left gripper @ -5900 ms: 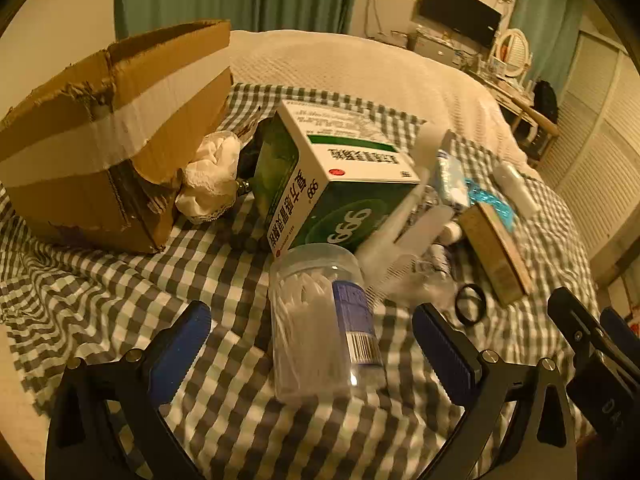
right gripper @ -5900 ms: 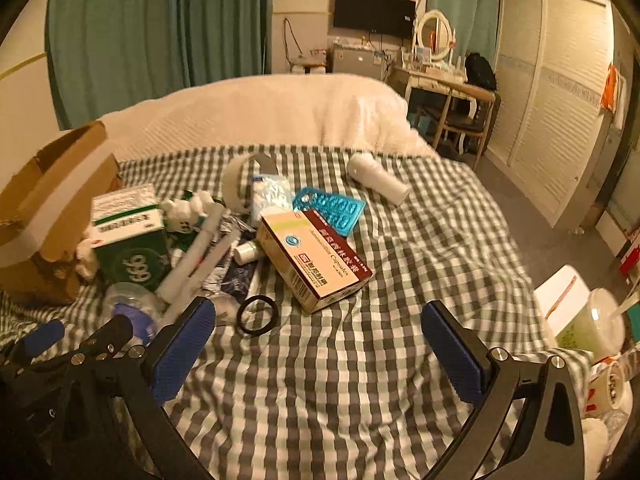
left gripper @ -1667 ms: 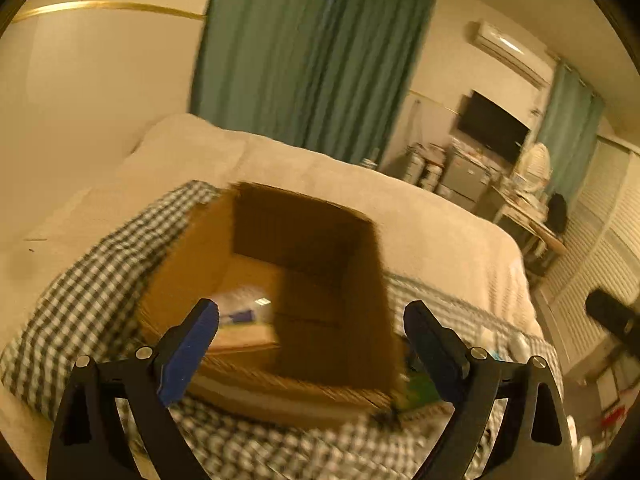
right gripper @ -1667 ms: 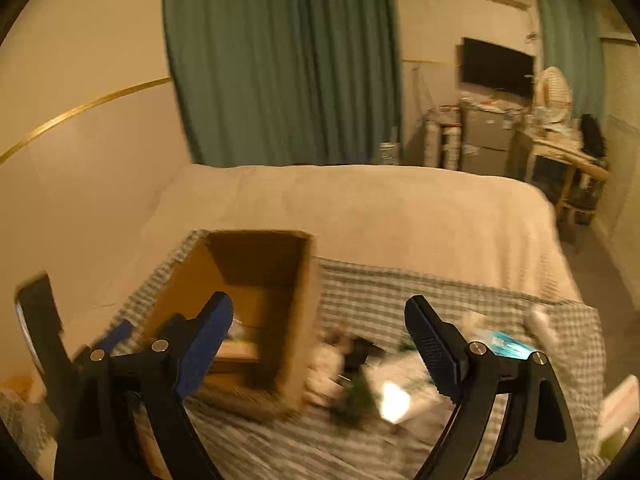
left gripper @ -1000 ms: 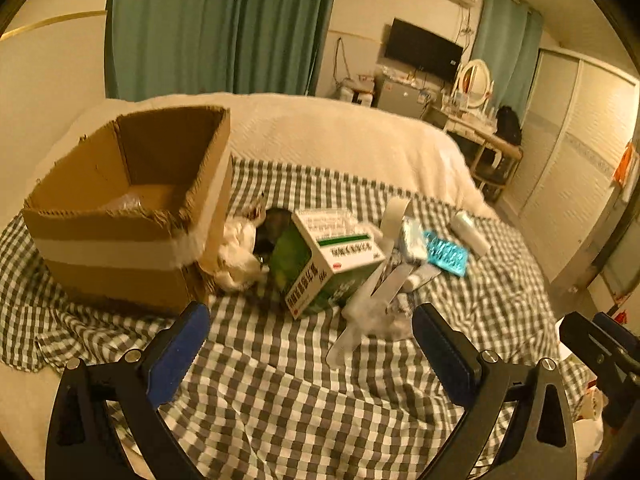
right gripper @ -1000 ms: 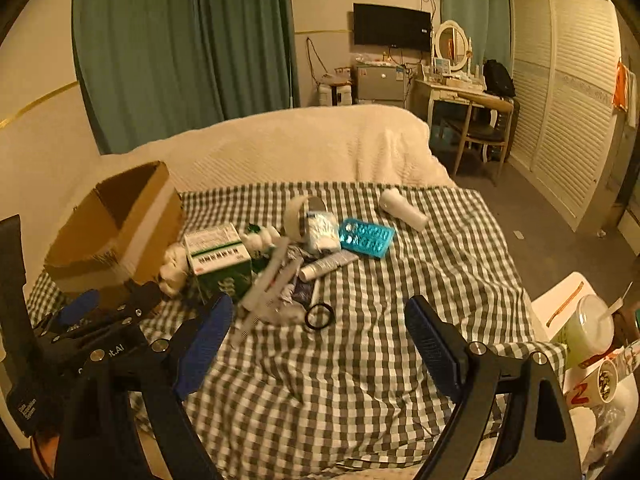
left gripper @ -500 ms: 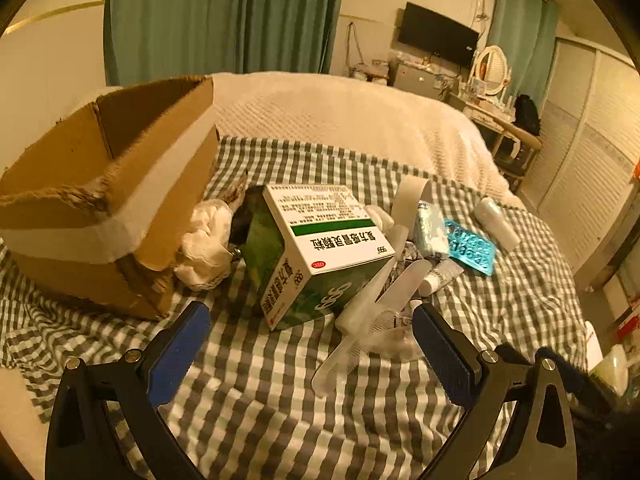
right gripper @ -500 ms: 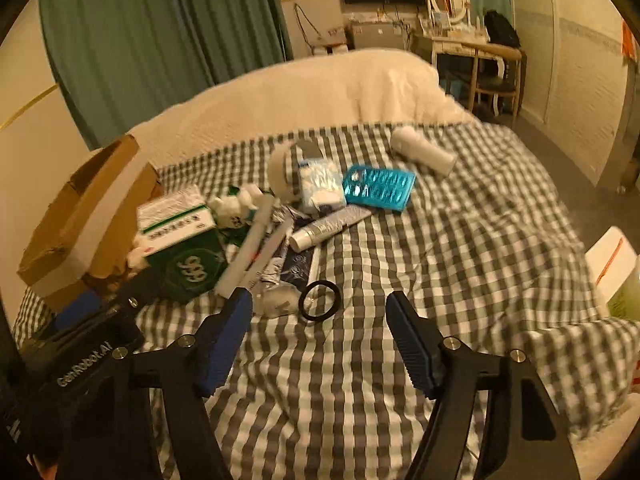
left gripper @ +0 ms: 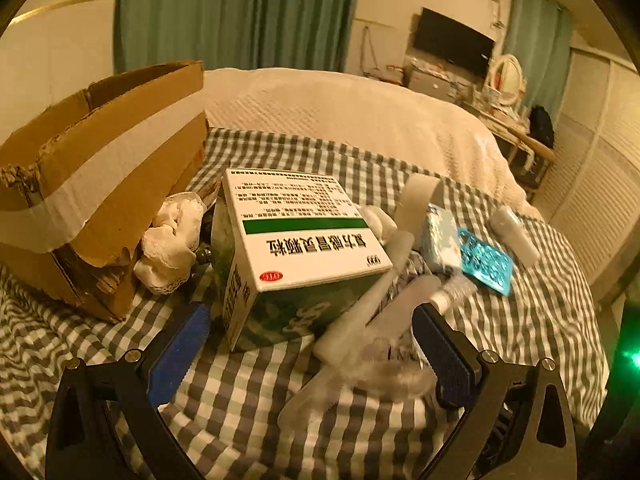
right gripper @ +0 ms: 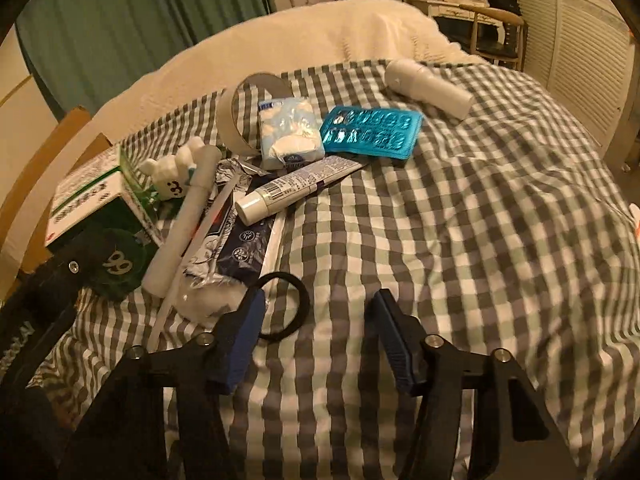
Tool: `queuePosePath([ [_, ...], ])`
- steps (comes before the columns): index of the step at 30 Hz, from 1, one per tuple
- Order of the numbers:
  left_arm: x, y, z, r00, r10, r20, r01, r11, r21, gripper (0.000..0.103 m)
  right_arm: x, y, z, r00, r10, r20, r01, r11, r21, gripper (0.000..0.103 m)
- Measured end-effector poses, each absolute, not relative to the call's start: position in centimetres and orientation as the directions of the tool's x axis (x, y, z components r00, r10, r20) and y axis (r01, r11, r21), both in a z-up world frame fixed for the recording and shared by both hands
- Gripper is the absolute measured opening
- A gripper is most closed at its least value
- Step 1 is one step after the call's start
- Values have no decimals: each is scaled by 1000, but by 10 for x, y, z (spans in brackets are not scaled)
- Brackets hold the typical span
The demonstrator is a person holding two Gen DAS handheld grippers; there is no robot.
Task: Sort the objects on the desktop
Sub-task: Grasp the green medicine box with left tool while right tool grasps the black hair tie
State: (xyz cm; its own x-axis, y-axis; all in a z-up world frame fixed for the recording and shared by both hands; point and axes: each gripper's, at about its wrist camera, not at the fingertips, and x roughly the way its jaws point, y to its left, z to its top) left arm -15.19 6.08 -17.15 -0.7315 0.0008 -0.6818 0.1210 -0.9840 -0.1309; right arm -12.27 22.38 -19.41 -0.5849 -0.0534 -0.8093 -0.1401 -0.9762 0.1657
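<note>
While right claw (right gripper: 316, 336) closes empty beside black hair tie (right gripper: 294, 306), left claw (left gripper: 308, 344) gapes before green-white medicine box (left gripper: 296, 256), digits "99" legible.

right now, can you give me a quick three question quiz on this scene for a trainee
1. True or false: the green and white medicine box lies inside the cardboard box.
2. What lies nearest the right gripper? A hair tie B white bottle C blister pack
3. Fill in: the bed is covered by a ____ cloth.

Key: 1 false, it sits beside it. 2 A, the black hair tie. 3 checked.
</note>
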Motion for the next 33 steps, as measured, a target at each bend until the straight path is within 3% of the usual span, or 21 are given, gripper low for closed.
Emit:
queuePosePath([
  [4, -157, 64, -176, -745, -30, -666, 158, -978, -133, 103, -125, 229, -200, -575, -72, -815, -148, -971, 190, 19],
  [9, -163, 66, -178, -744, -87, -662, 223, -967, -123, 103, -116, 226, -194, -607, -54, -793, -136, -976, 171, 8],
  [19, -184, 67, -176, -755, -201, -625, 301, -952, -56, 103, -117, 233, -192, -638, -91, -764, -134, -965, 227, 7],
  [25, -190, 57, -184, -749, -143, -647, 262, -961, -92, 103, -116, 231, -188, -648, -88, -756, -124, -968, 219, 7],
  [33, -183, 55, -177, -744, -88, -662, 202, -975, -97, 94, -117, 231, -185, -662, -87, -745, -113, -970, 214, 7],
])
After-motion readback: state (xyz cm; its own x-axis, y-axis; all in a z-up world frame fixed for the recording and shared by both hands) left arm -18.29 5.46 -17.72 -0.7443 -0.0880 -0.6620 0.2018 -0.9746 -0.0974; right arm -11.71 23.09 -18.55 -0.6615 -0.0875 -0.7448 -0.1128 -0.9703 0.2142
